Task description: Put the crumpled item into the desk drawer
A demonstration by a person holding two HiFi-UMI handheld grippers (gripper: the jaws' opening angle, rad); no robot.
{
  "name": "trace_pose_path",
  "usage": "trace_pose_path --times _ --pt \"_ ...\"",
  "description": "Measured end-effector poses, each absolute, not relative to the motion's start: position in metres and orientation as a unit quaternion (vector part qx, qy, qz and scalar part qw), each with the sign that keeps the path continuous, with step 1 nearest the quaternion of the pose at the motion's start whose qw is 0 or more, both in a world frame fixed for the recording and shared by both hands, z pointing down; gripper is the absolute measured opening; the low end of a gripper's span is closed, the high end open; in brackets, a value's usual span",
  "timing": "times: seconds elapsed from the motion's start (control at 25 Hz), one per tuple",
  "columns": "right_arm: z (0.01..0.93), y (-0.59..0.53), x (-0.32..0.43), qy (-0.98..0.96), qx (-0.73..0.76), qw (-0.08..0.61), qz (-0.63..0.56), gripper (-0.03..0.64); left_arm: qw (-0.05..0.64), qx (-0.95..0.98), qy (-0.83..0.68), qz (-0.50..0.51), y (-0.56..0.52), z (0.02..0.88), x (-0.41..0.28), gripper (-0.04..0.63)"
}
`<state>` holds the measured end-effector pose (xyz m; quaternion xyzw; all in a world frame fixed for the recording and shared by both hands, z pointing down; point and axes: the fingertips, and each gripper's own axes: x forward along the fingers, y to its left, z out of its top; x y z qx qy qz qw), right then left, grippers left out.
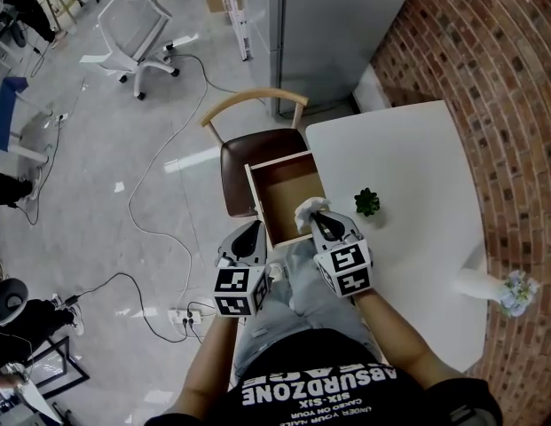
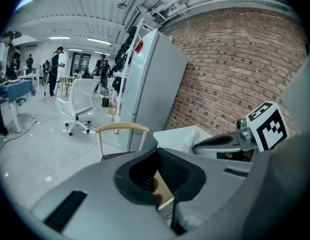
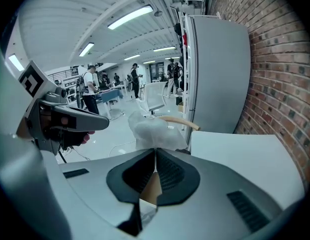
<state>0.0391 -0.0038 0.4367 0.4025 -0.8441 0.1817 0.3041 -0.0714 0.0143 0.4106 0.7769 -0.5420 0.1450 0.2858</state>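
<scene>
The crumpled item (image 1: 308, 209) is a wad of white paper or plastic. My right gripper (image 1: 318, 219) is shut on it and holds it over the front right corner of the open desk drawer (image 1: 287, 195), a wooden box pulled out from the white table (image 1: 408, 176). In the right gripper view the wad (image 3: 154, 129) bulges out beyond the closed tips of the right gripper (image 3: 155, 152). My left gripper (image 1: 252, 231) hangs just left of the drawer's front, shut and holding nothing; in its own view the left gripper (image 2: 157, 151) points past the drawer toward the chair.
A brown-seated wooden chair (image 1: 237, 169) stands beyond the drawer. On the table are a small green plant (image 1: 367, 202) and a white vase with flowers (image 1: 488, 287). A brick wall (image 1: 506, 78) runs along the right. Cables (image 1: 160, 193) and a white office chair (image 1: 137, 29) are on the floor.
</scene>
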Motion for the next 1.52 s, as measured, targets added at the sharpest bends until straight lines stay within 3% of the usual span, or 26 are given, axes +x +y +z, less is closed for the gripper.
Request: trace_pose_path --times 1.52 --pt "0.522 -0.012 0.024 -0.840 0.337 0.351 0.239 0.005 0.319 0.740 -0.564 0.178 0.009 0.456 -0.071 0.006"
